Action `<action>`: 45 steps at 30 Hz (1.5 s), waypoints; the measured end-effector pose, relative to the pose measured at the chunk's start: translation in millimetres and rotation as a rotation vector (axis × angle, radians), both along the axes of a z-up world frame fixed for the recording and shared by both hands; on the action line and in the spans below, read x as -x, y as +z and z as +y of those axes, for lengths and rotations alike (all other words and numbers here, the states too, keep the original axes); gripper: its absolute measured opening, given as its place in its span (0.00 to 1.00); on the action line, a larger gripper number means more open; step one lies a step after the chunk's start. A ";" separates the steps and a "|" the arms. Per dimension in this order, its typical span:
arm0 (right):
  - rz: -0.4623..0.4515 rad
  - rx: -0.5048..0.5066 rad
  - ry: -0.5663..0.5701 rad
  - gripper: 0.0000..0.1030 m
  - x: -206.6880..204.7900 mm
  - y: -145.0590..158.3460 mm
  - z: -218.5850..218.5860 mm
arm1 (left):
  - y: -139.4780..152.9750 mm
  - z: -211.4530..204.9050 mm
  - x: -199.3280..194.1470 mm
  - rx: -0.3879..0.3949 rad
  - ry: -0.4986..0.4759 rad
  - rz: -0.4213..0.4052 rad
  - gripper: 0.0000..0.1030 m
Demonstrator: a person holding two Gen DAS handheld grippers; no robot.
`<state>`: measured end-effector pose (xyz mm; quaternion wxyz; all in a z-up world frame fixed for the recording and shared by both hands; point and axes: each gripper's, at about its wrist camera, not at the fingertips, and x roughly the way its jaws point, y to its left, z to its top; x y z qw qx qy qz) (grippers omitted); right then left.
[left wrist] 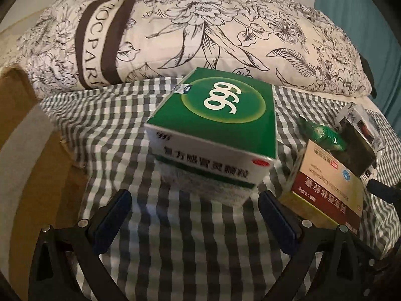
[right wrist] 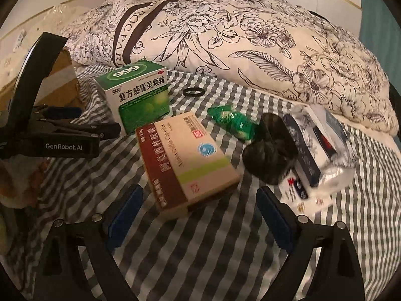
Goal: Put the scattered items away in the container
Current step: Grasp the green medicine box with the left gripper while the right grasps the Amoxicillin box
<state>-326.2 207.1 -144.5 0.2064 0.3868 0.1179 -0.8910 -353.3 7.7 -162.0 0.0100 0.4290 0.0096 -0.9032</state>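
Observation:
A green 999 medicine box (left wrist: 215, 130) stands on the checked bedsheet right ahead of my open left gripper (left wrist: 195, 220); it also shows in the right wrist view (right wrist: 135, 92). A tan and maroon capsule box (right wrist: 188, 158) lies just ahead of my open right gripper (right wrist: 200, 215), and shows in the left wrist view (left wrist: 328, 190). A green foil packet (right wrist: 233, 120), a black roll (right wrist: 273, 148), a blue-white box in plastic (right wrist: 318, 145) and a black ring (right wrist: 193, 91) lie beyond. A cardboard box (left wrist: 30, 155) stands at the left.
A large floral pillow (left wrist: 200, 32) lies across the back of the bed. The left gripper body (right wrist: 60, 135) shows at the left of the right wrist view. A teal surface (left wrist: 363, 37) is at the far right.

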 end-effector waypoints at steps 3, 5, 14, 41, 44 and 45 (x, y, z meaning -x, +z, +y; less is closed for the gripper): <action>0.018 -0.037 0.020 0.89 8.7 -6.5 -5.8 | -4.2 0.6 10.2 -0.007 -0.026 -0.002 1.00; 0.009 -0.028 0.028 0.89 15.3 -9.7 -8.2 | -8.1 0.4 18.3 -0.003 -0.028 -0.012 1.00; -0.045 -0.003 0.045 0.79 22.1 -19.8 -16.8 | -8.0 -6.8 29.5 -0.028 -0.009 0.017 0.82; -0.112 0.250 -0.194 0.75 -115.6 44.3 41.8 | 29.6 -0.4 -120.3 -0.071 -0.012 -0.071 0.80; -0.165 0.232 -0.200 0.75 -125.9 32.5 39.7 | 19.7 -1.9 -118.3 -0.092 -0.009 -0.105 0.80; -0.175 0.231 -0.204 0.75 -127.4 29.1 40.0 | 17.6 -1.7 -118.6 -0.094 -0.007 -0.104 0.81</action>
